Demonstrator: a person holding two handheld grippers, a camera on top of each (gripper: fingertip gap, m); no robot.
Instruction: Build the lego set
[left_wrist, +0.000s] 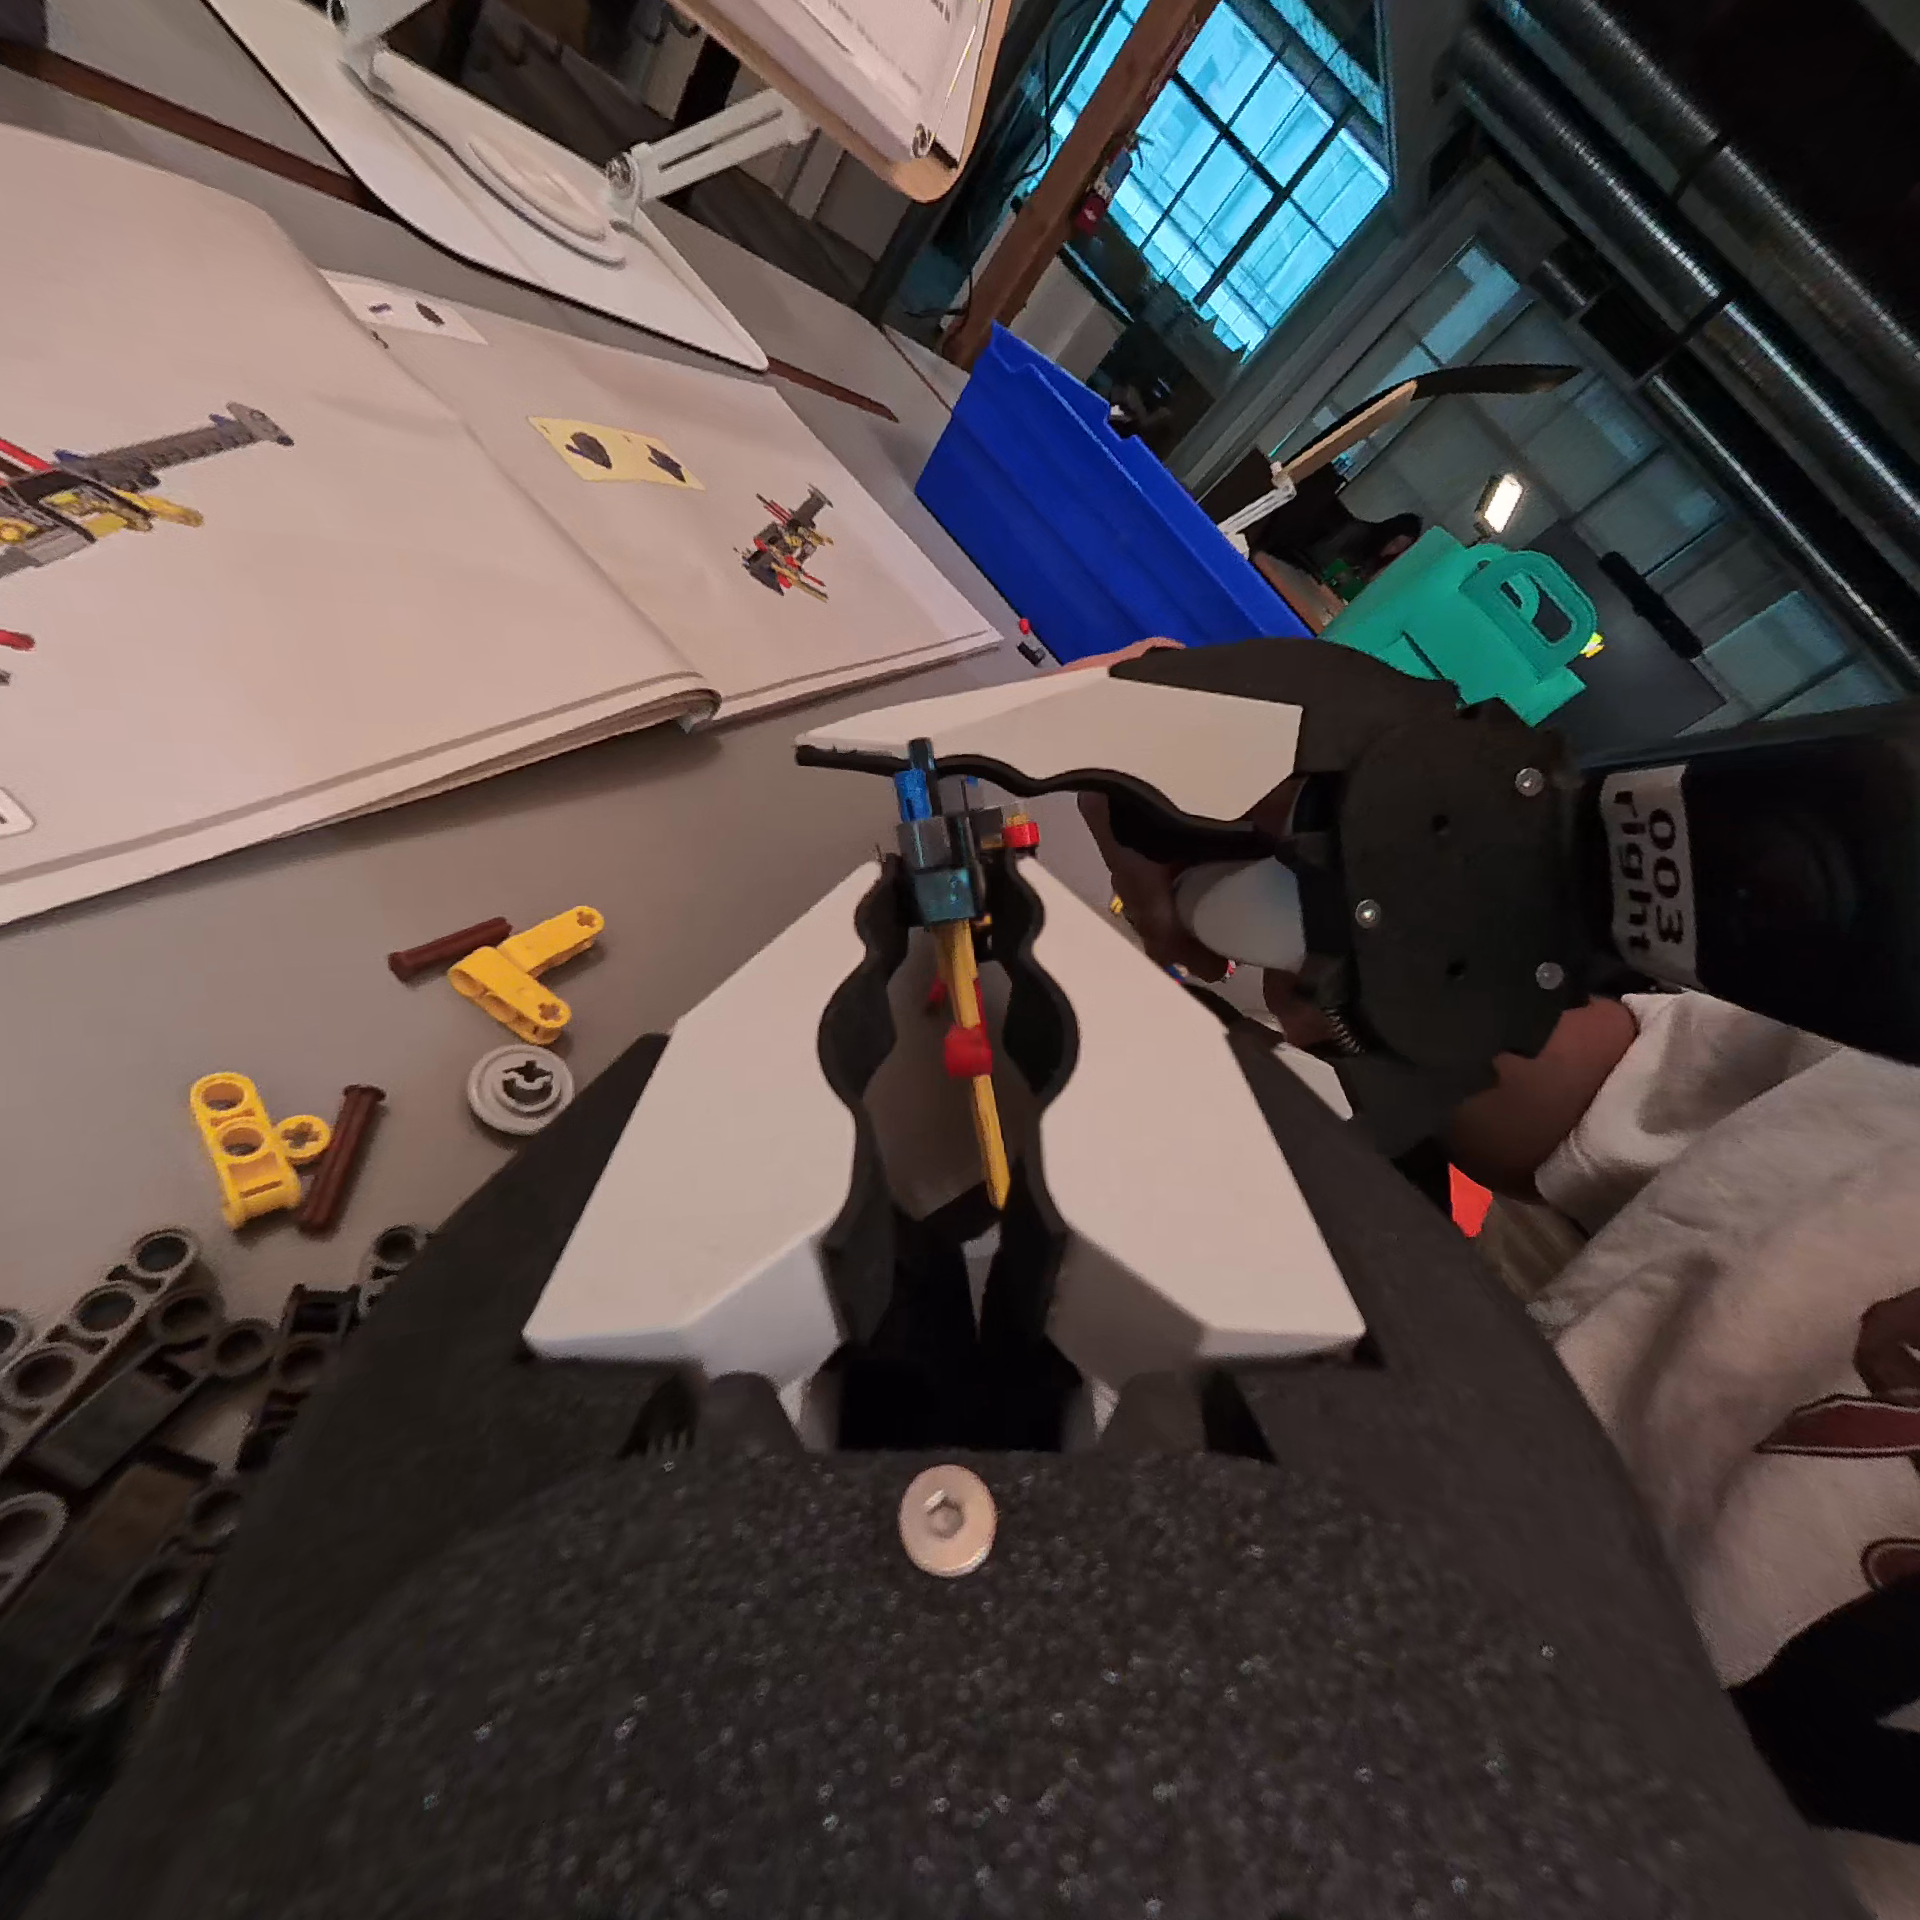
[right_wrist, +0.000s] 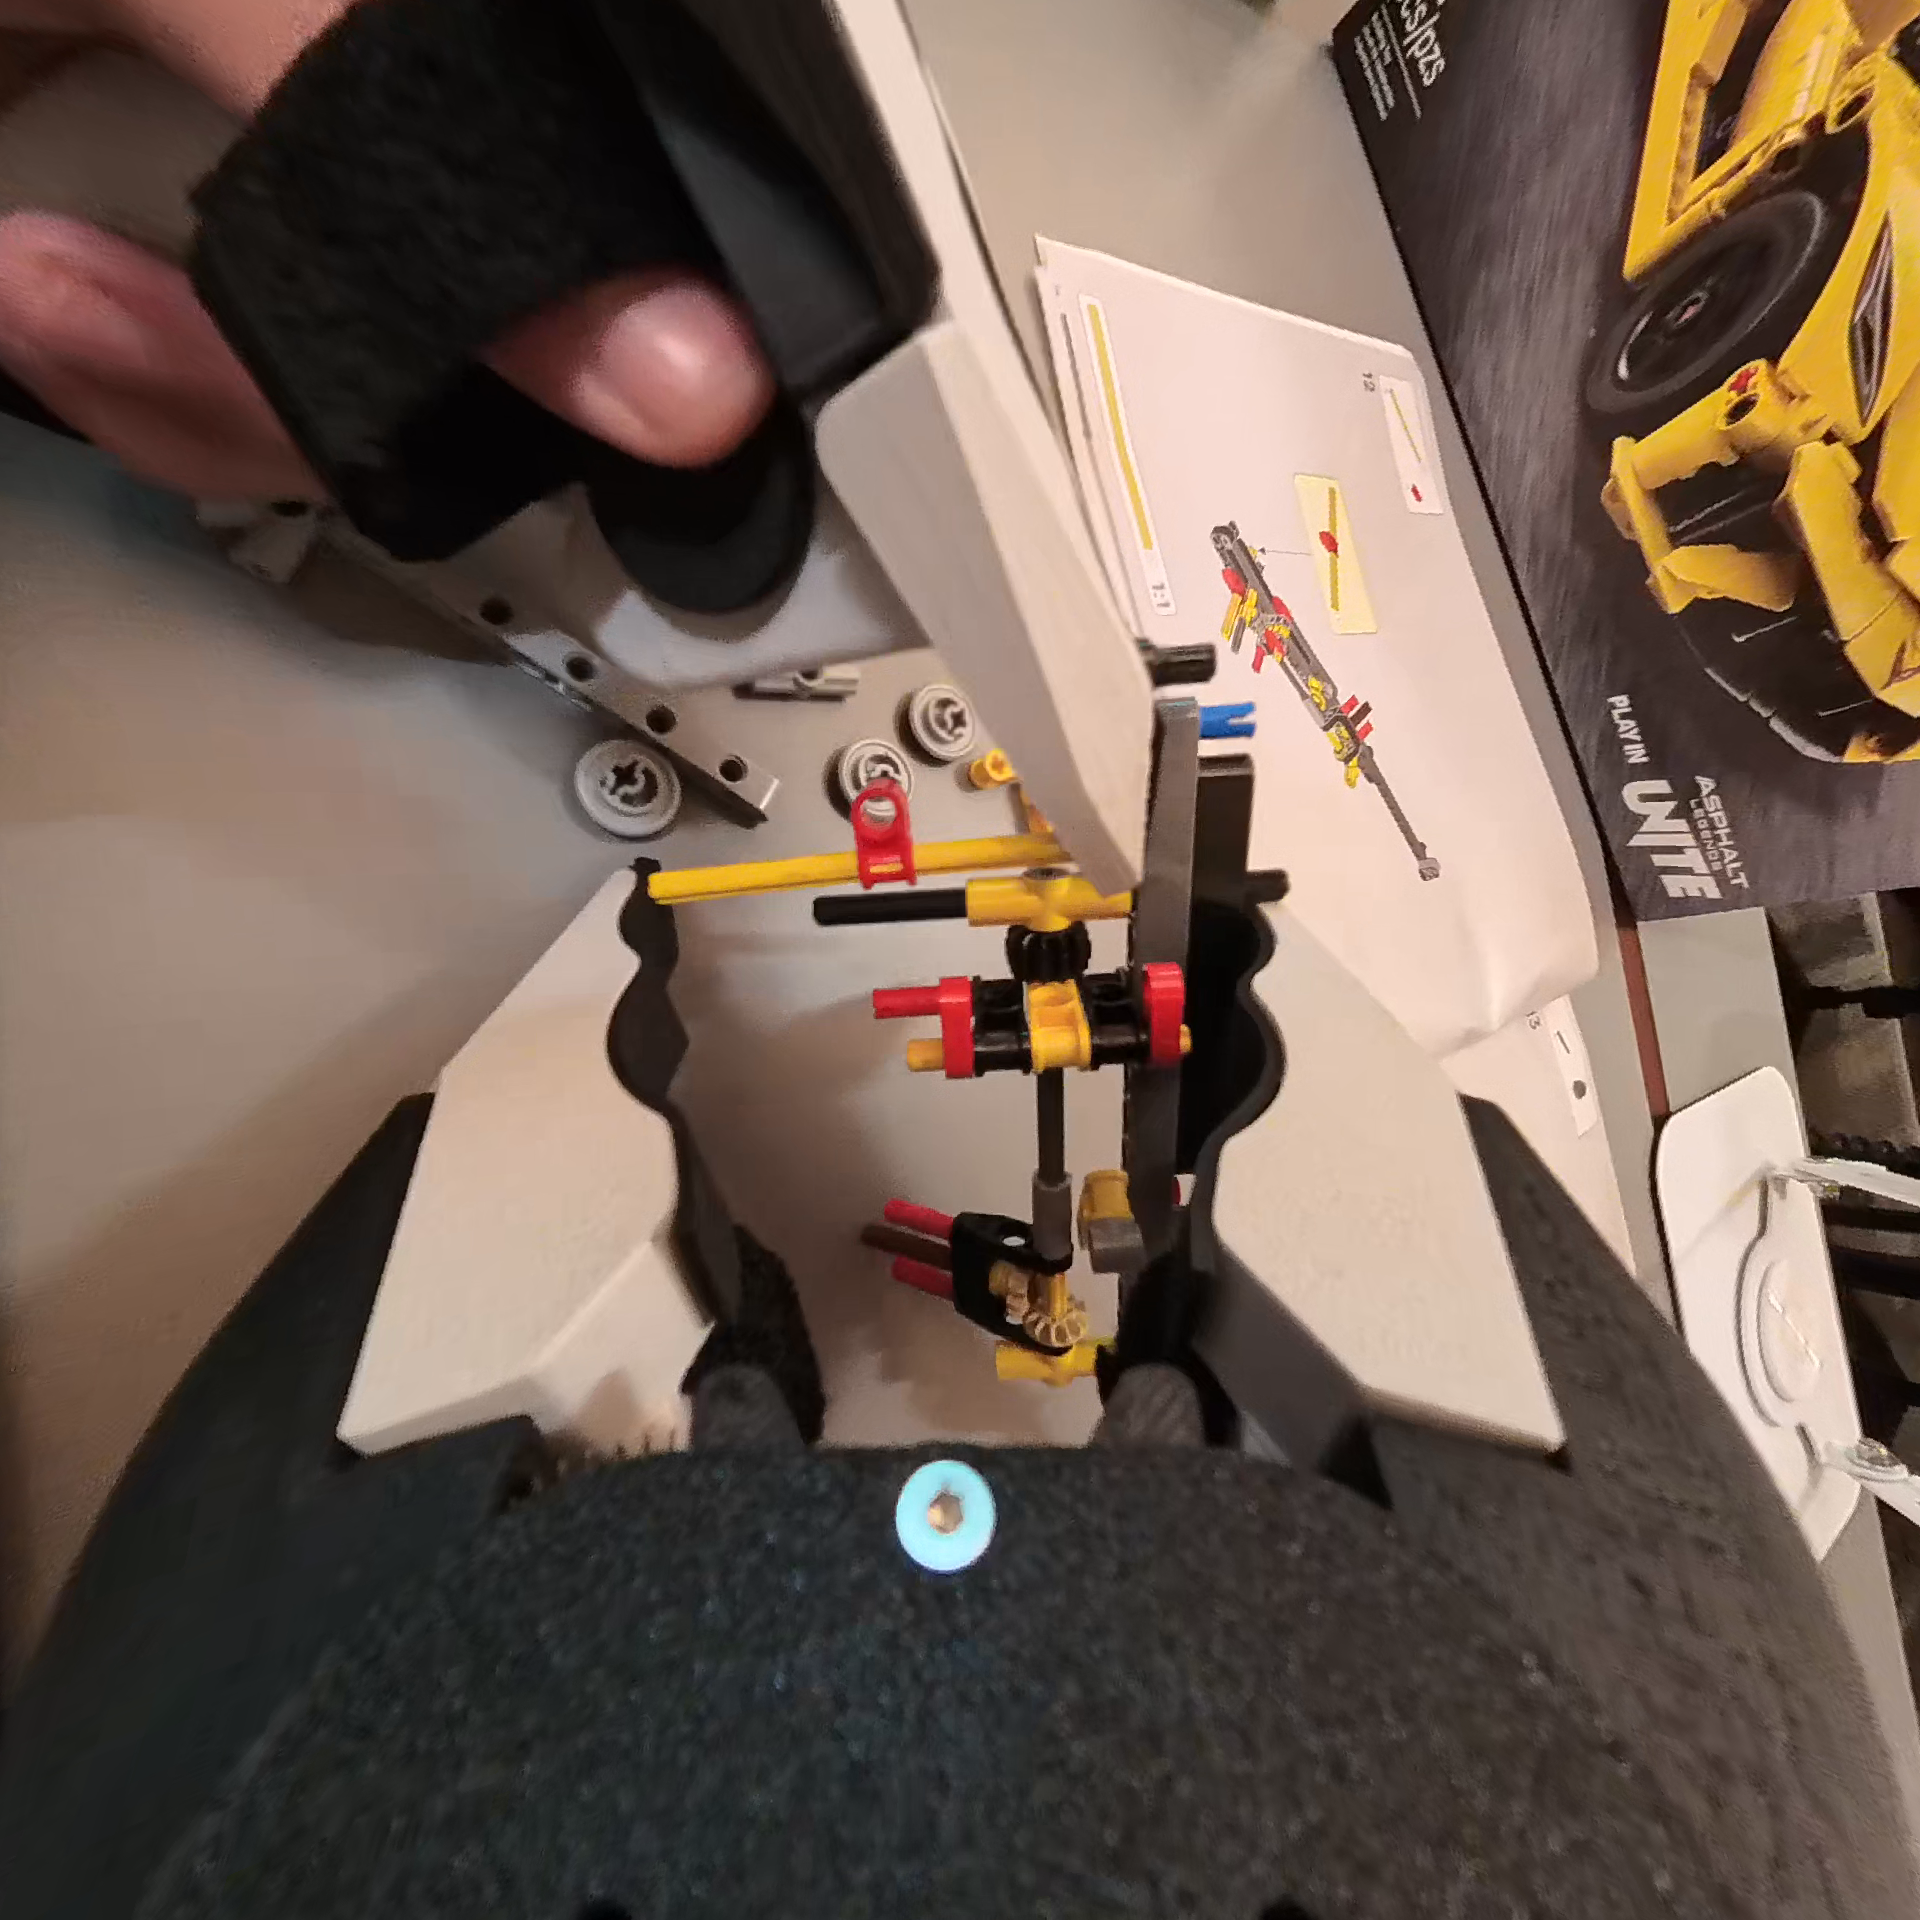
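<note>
A small lego assembly (left_wrist: 940, 862) of black, yellow and red parts is held above the grey table. A long yellow axle (left_wrist: 971, 1039) with a red bush (left_wrist: 966, 1051) sticks out of it. My left gripper (left_wrist: 951, 883) is shut on its top end. In the right wrist view the assembly (right_wrist: 1049, 1023) lies between the wide-apart fingers of my right gripper (right_wrist: 945, 899), against the right-hand finger. The left gripper's white fingers (right_wrist: 997, 582) come in from the upper left and clamp it. The yellow axle (right_wrist: 769, 878) points left there.
An open instruction booklet (left_wrist: 416, 571) lies on the table (left_wrist: 623, 831), with loose yellow connectors (left_wrist: 520, 966), brown pins, a grey wheel hub (left_wrist: 517, 1086) and dark beams (left_wrist: 104, 1382) before it. A blue bin (left_wrist: 1070, 520) stands behind. The set's box (right_wrist: 1714, 416) lies at the right. My two grippers' fingertips are within a few centimetres of each other. From the right gripper's tips to the grey wheel hub (left_wrist: 517, 1086) is close to 6 cm. My right wrist view (right_wrist: 952, 711) looks at it from another angle.
</note>
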